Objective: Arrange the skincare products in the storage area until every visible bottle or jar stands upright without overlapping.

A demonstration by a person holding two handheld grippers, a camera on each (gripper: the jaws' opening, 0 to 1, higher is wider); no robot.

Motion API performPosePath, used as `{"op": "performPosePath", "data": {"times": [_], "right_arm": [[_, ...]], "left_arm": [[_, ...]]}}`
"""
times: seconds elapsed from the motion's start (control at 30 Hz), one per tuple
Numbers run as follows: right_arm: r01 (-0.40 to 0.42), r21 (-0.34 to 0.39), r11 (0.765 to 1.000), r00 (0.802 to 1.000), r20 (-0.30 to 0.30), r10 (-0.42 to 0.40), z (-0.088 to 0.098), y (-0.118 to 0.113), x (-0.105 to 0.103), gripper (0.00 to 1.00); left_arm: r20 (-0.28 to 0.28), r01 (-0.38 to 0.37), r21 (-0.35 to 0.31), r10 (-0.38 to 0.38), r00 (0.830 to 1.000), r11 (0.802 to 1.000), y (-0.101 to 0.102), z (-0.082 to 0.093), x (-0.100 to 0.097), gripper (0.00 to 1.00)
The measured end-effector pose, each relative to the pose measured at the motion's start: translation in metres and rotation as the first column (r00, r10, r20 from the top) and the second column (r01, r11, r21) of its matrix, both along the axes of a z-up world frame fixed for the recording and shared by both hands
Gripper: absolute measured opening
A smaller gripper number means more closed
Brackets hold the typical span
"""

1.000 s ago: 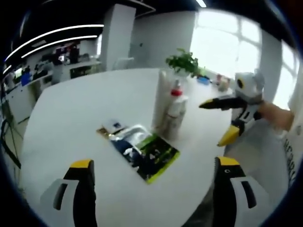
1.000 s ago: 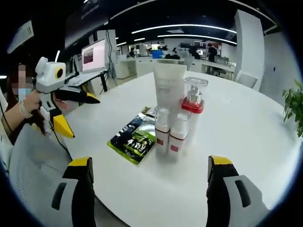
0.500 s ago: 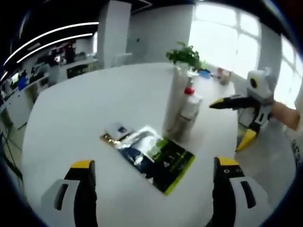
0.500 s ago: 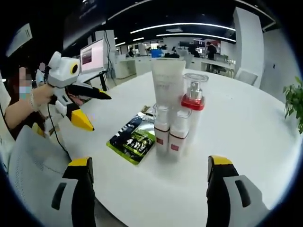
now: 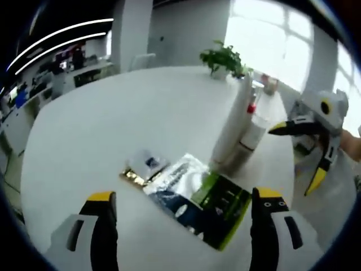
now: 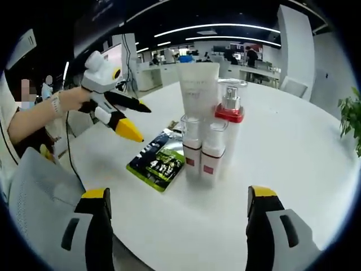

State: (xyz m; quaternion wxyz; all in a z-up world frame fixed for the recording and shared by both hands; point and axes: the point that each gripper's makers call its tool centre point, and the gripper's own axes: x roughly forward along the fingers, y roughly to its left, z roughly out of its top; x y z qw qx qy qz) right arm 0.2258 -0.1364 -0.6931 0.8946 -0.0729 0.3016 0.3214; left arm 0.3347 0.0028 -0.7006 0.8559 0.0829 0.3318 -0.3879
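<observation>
On the round white bench (image 6: pixel 293 152) the skincare products stand upright in one tight cluster, probably grouped so that nothing overlaps and all stay in sight: a tall white tube (image 6: pixel 198 95) at the back, a pump bottle with a red collar (image 6: pixel 229 116) just beside it, and two small white bottles with red label bands (image 6: pixel 203 155) in front, touching or nearly so. A flat green-and-black sachet (image 6: pixel 159 162) lies beside the bottles, with a smaller packet (image 5: pixel 144 164) and a gold edge at its far end; being flat, it cannot stand, so it likely remains the piece to deal with. The left gripper (image 6: pixel 131 116) hangs above the sachet with its jaws spread and nothing between them, aimed as if to pick it up. The right gripper (image 6: pixel 177 226) waits low and near, jaws wide apart and empty. Large pale characters show on the sachet, too blurred to read with any confidence; the bottle labels are illegible.
</observation>
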Motion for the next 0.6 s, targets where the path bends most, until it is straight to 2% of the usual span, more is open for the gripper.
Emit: {"op": "performPosePath", "data": {"times": [0.17,0.37,0.5,0.6], "right_arm": [[-0.011,0.013,1.000,1.000,-0.005,0.011,0.000,0.004,0.001,1.00],[-0.017,0.021,1.000,1.000,0.001,0.017,-0.001,0.005,0.004,1.00],[-0.009,0.047,0.999,1.000,-0.001,0.009,-0.002,0.007,0.005,1.00],[-0.009,0.052,0.999,1.000,0.000,0.009,-0.004,0.008,0.006,1.00]], "left_arm": [[-0.004,-0.008,0.006,0.008,1.000,1.000,-0.004,-0.004,0.014,0.86],[-0.040,-0.025,0.029,0.026,0.999,0.999,-0.006,-0.021,0.036,0.80],[-0.065,-0.041,0.026,0.043,0.997,0.999,-0.006,-0.024,0.031,0.80],[-0.071,-0.060,0.040,0.062,0.996,0.997,-0.007,-0.029,0.037,0.76]]}}
